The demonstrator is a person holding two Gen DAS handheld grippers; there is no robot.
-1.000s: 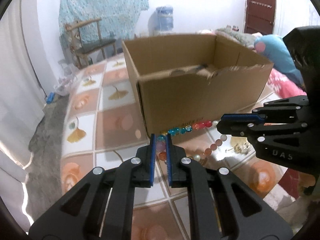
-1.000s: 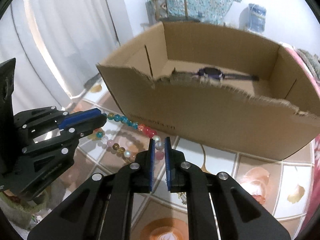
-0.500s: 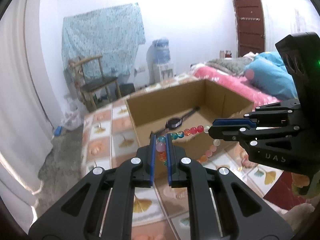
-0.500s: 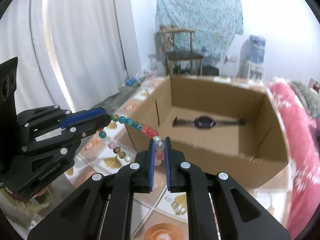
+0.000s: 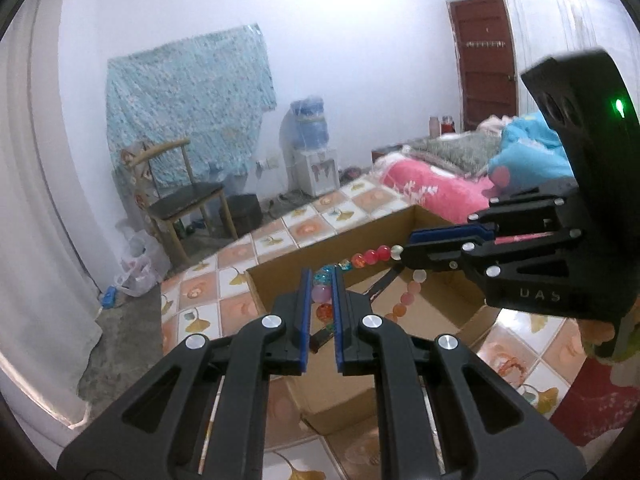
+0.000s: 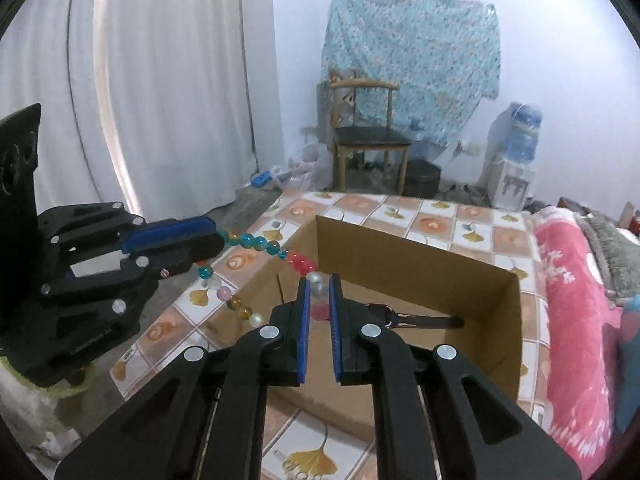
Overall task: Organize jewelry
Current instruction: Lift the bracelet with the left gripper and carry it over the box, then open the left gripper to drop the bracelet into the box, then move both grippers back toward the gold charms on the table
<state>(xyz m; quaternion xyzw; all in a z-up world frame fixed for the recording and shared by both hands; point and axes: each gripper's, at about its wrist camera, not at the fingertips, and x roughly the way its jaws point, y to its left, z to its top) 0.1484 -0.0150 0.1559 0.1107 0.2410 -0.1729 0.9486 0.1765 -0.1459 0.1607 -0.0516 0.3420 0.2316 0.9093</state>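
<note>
- Presently both black two-finger grippers with blue pads hold one string of round glass-like beads in teal, red, pink, amber and pearl white [image 5: 370, 257], stretched between them in the air above an open brown cardboard box [image 6: 440, 264].
- Left gripper [image 5: 320, 280]: jaws nearly closed, clamped on the bead string; a pink bead and a teal bead sit between the blue pads, an orange-red bead just below them.
- Right gripper [image 6: 319, 286]: jaws nearly closed on the other end of the string; a pale clear bead and a pink one show in the narrow gap between its pads.
- From the right wrist view the left gripper [image 6: 208, 240] comes in from the left side; the upper strand runs teal, then red, then pearl across to the right gripper, while a lower strand sags in a loop beneath.
- From the left wrist view the right gripper [image 5: 404, 254] enters from the right side, with a green light glowing on its housing.
- Inside the box, on its floor, lies a dark wristwatch with a black strap [image 6: 420, 322], partly hidden by the right gripper's fingers.
- Box stands on a floor of orange-and-white tiles with yellow ginkgo-leaf prints [image 6: 432, 216].
- Background: a wooden chair with a dark seat [image 6: 368, 136], a blue patterned cloth on the wall [image 6: 412, 48], a water dispenser with a blue bottle [image 6: 516, 160], white curtains [image 6: 160, 80], pink bedding [image 5: 432, 188].
</note>
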